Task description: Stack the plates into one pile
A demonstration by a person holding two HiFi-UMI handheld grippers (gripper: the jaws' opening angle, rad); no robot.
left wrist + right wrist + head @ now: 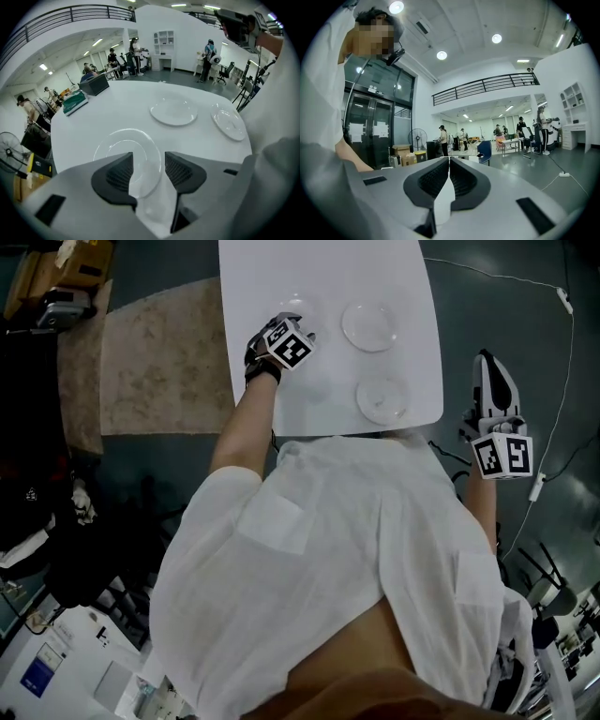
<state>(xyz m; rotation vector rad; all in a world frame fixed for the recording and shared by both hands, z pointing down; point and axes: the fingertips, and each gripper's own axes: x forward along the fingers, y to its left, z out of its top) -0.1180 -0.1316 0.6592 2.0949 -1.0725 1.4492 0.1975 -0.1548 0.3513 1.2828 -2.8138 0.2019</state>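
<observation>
Over the leftmost plate (123, 145), the left claw (148, 161) is held wide, the right claw (449, 171) shut; the rim should be straddled squarely.

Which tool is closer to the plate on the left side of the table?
Left. The left tool hangs just above that plate, jaws open over it. The right tool is shut, off beyond the table's right edge.

Beige rug (159, 352) left of white table (272, 277); fan (417, 138) by doors.
</observation>
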